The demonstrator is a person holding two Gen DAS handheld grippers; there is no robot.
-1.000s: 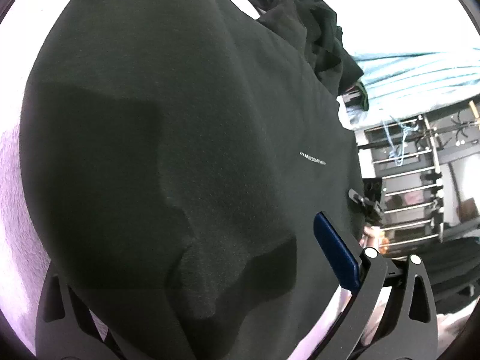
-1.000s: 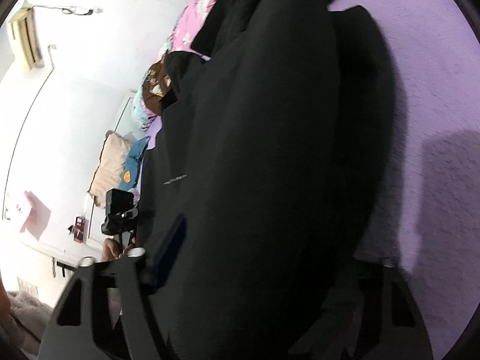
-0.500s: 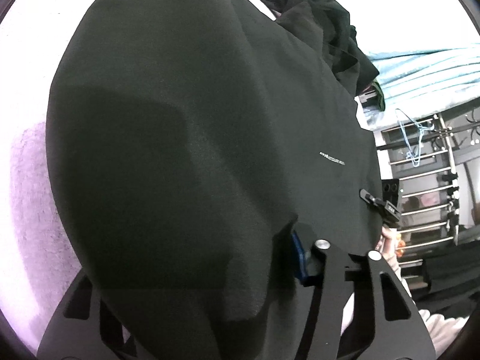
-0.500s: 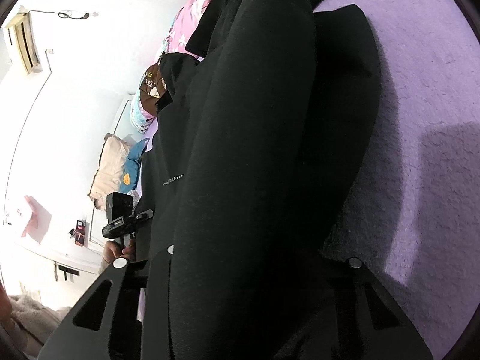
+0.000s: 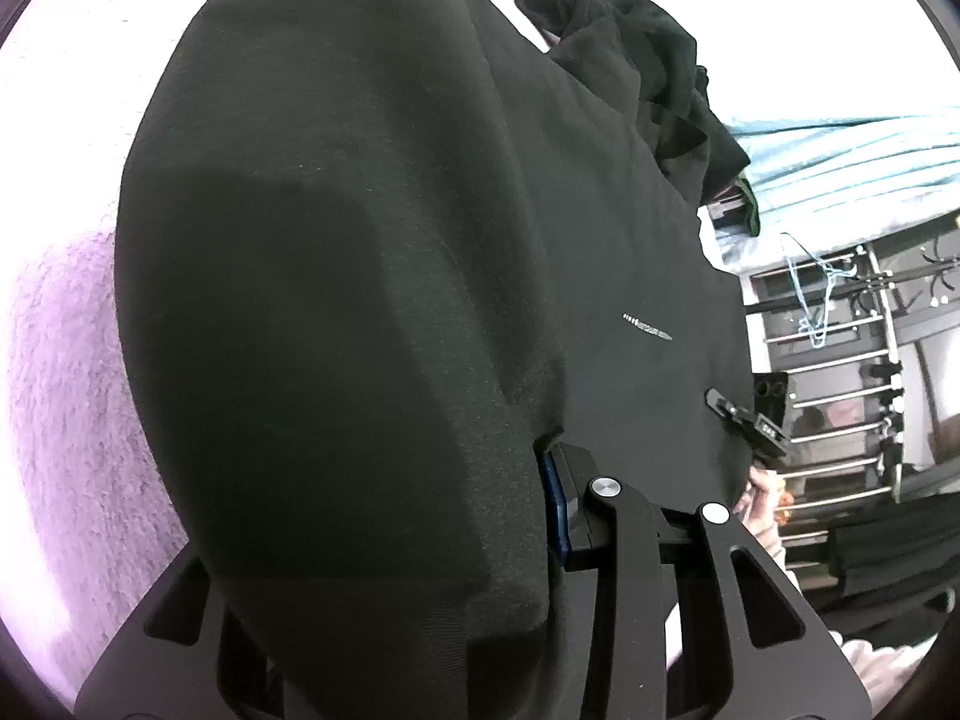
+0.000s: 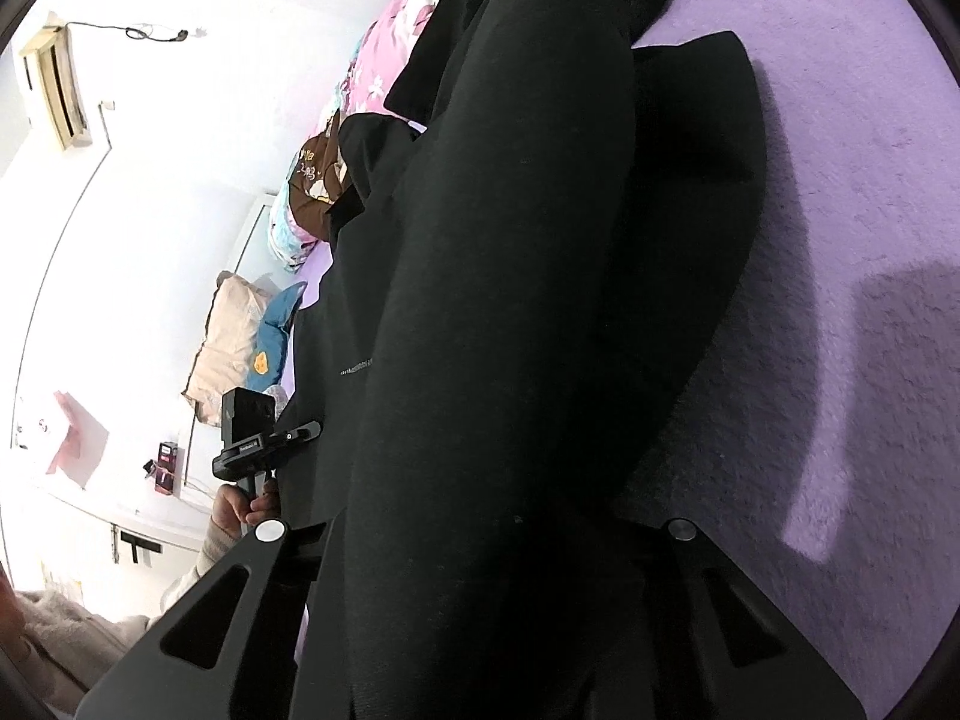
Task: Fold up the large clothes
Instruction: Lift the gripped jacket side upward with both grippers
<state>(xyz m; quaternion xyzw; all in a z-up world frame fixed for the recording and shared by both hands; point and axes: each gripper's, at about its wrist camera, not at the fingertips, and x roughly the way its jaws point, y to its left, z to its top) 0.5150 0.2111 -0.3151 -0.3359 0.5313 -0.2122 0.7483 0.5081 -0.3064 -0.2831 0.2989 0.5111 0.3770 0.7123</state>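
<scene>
Your black garment (image 5: 372,276) fills most of the left wrist frame, with 1 small white line of print at centre right. Lilac fleece bedding (image 5: 54,420) shows at left, a pale blue striped cloth (image 5: 840,150) at upper right. Your left gripper (image 5: 528,540) is black with a blue pad. In the right wrist view, a pink floral quilt (image 6: 384,60) sits at top, a beige pillow (image 6: 231,342) at left.

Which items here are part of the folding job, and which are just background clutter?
Job: black garment, with fabric between the fingers of the left gripper and the right gripper; purple blanket beneath.

Lying about: dark clothes pile, metal rack, beige pillow, patterned bedding.
</scene>
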